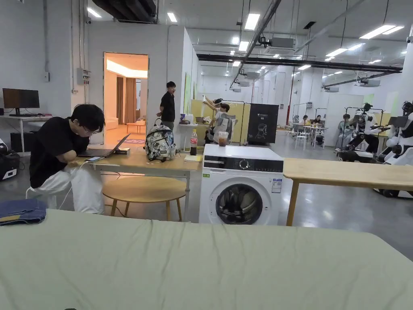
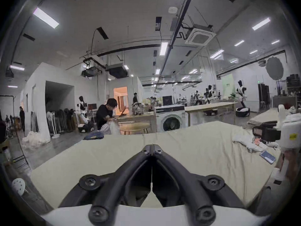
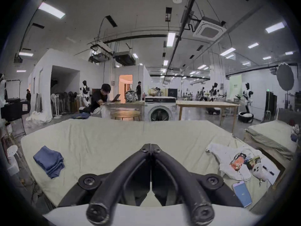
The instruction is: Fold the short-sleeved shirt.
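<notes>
Bed (image 1: 201, 262): a wide surface covered in a pale green sheet is lying across the foreground, wrinkled in places.
Washing machine (image 1: 240, 185): it is standing beyond the bed's far edge, between two wooden tables.
Seated person (image 1: 60, 153): leaning over the left wooden table, behind the bed's far left corner.
Folded blue garment (image 3: 48, 163): it is sitting on the sheet well to the left of the right gripper; whether this is the short-sleeved shirt cannot be told.
White garment (image 3: 228, 157): it is lying crumpled near the bed's right edge, well to the right of the right gripper, with snack packets (image 3: 238, 161) resting on it.
Left gripper (image 2: 152, 145): it is hovering over bare sheet with both jaws pressed together at the tips and nothing between them; the white garment (image 2: 244, 141) is lying far off to its right.
Right gripper (image 3: 151, 144): its jaws are meeting at the tips, gripping nothing, over bare sheet between the two garments.
Phone (image 3: 242, 193): lying screen-up near the bed's right corner.
</notes>
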{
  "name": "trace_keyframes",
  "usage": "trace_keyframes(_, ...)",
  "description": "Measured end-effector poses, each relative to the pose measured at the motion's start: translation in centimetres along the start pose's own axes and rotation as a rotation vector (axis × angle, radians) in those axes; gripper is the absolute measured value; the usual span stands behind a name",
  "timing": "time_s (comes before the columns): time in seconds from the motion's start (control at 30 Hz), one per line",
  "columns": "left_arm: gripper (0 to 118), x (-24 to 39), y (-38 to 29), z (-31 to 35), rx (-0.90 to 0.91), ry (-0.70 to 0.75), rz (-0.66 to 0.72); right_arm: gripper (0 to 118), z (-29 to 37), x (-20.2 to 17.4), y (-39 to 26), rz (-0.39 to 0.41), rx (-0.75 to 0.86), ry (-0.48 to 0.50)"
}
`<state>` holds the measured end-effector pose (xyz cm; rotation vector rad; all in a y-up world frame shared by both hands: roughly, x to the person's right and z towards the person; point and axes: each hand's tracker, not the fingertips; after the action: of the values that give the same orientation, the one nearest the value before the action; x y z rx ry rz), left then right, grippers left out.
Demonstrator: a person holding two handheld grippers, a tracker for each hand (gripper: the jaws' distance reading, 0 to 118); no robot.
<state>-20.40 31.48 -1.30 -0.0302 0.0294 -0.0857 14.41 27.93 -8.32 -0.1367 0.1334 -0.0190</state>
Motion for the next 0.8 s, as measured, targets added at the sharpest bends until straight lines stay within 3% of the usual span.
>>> trace_keyframes(0.23,0,-0.1,0.3,0.1,0.014,-0.028,0.076,0,0.3,0.3,-0.3,0.018,-0.008,-0.023)
trace_keyframes(0.63,0,0.3,0.2,-0.1,0.011,-0.053,0.054,0,0.5,-0.7,0.3,0.081,0.015,-0.05)
trace_keyframes(0.67,19,0.5,0.3,-0.2,0.009,-0.053,0.047,3,0.6,-0.7,0.3,0.085,0.015,-0.049)
trace_keyframes(0.7,45,0.5,0.3,-0.2,0.003,-0.065,0.034,16,0.6,-0.8,0.4,0.089,0.018,-0.055)
trace_keyframes(0.73,67,0.5,0.4,-0.4,-0.005,-0.083,0.03,37,0.7,-0.8,0.3,0.09,0.024,-0.06)
trace_keyframes(0.77,76,0.7,0.5,-0.6,-0.019,-0.077,0.024,70,0.9,-0.7,0.3,0.087,0.038,-0.057)
trace_keyframes(0.8,80,1.1,0.2,-0.5,-0.005,-0.047,-0.001,90,1.0,-0.6,0.3,0.078,0.047,-0.048)
